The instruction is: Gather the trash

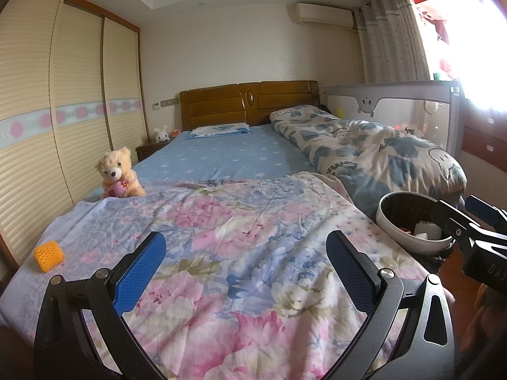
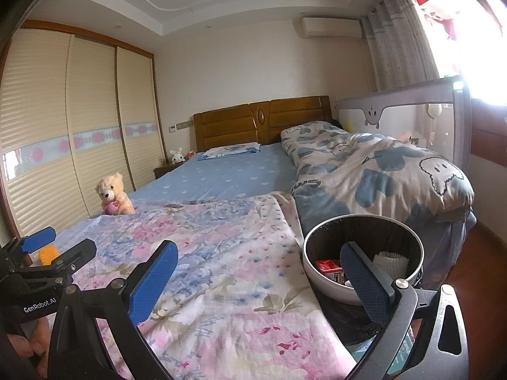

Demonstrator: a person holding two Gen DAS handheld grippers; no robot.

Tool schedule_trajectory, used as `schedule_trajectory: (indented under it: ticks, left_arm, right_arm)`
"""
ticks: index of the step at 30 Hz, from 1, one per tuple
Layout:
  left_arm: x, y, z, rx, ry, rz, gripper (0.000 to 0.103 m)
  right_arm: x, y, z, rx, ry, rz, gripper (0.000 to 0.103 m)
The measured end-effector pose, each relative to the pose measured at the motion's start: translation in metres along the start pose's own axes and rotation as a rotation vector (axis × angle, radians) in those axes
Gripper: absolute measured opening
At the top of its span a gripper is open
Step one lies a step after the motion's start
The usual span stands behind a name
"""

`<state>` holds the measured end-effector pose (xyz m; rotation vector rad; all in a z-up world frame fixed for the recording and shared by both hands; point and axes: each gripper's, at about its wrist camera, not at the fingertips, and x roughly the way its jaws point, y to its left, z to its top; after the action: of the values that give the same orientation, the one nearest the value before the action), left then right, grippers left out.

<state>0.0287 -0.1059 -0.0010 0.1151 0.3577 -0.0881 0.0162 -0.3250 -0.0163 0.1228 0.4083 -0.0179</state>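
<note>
My left hand-held gripper (image 1: 245,269) hangs low over the floral blanket (image 1: 221,253), jaws spread wide and holding nothing; the right hand-held gripper (image 2: 258,277) is just as wide open and empty, one finger over the blanket, the other in front of the trash bin (image 2: 320,280). The one piece I judge still to be collected is the yellow foam net (image 1: 49,256), lying on the blanket near the bed's left edge, well apart from the bin at the right side (a red carton and white paper are already inside). I'd sweep the left one sideways, come down over the net and squeeze gently, since it looks soft. The blanket between is open; the teddy bear (image 1: 118,174) sits farther back, out of the way.
</note>
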Motion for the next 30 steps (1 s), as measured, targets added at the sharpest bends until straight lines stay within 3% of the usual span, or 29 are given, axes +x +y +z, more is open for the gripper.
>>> schedule_trajectory:
  ticks: [30]
  left_arm:
    - [-0.003, -0.010, 0.000, 0.000, 0.004, -0.006, 0.103]
  right_arm:
    - [0.001, 0.007, 0.002, -0.001, 0.003, 0.005, 0.103]
